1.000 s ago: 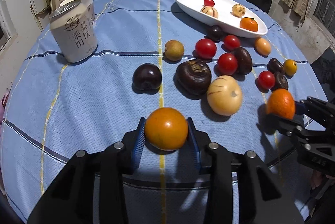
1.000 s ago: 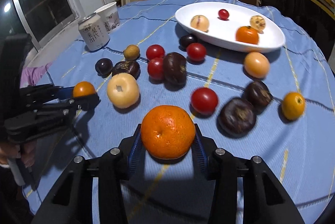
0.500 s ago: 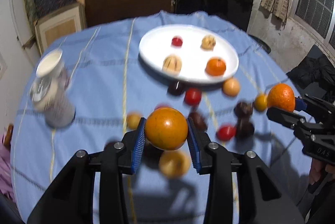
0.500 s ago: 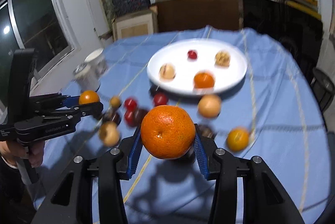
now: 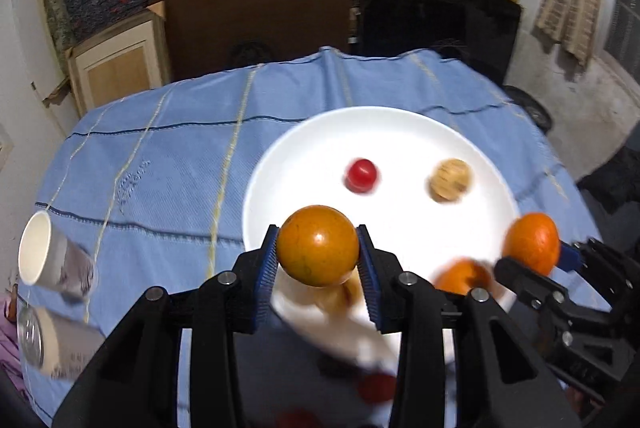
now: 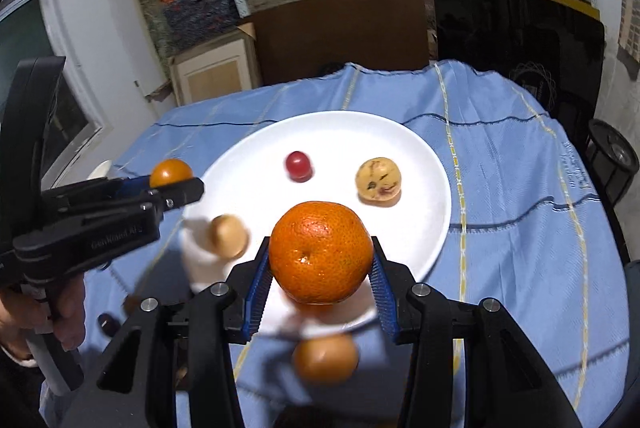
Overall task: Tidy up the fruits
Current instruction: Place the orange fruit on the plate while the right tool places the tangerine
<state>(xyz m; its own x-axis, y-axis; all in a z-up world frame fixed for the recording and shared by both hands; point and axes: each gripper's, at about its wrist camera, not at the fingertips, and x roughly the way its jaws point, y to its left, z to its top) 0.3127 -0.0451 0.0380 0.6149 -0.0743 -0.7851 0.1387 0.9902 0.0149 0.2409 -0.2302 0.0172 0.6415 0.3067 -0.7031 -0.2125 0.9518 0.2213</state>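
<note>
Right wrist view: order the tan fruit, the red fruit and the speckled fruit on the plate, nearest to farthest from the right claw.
1. Tan fruit, on the plate's left edge.
2. Speckled fruit, right of centre.
3. Red fruit, farther back; close to the speckled one.
The right claw grips a mandarin.

smooth orange fruit (image 5: 318, 245): round, glossy, pinched between the blue pads of the left gripper (image 5: 319, 260), held above the near rim of the plate.
mandarin (image 6: 320, 253): dimpled, bright orange, clamped in the right gripper (image 6: 319, 276), over the plate's near edge.
white plate (image 6: 416, 156): round, lay on the blue cloth.
red cherry tomato (image 6: 298, 165): sat on the plate, far-left.
speckled tan fruit (image 6: 378, 182): lay on the plate, right of the tomato.
</note>
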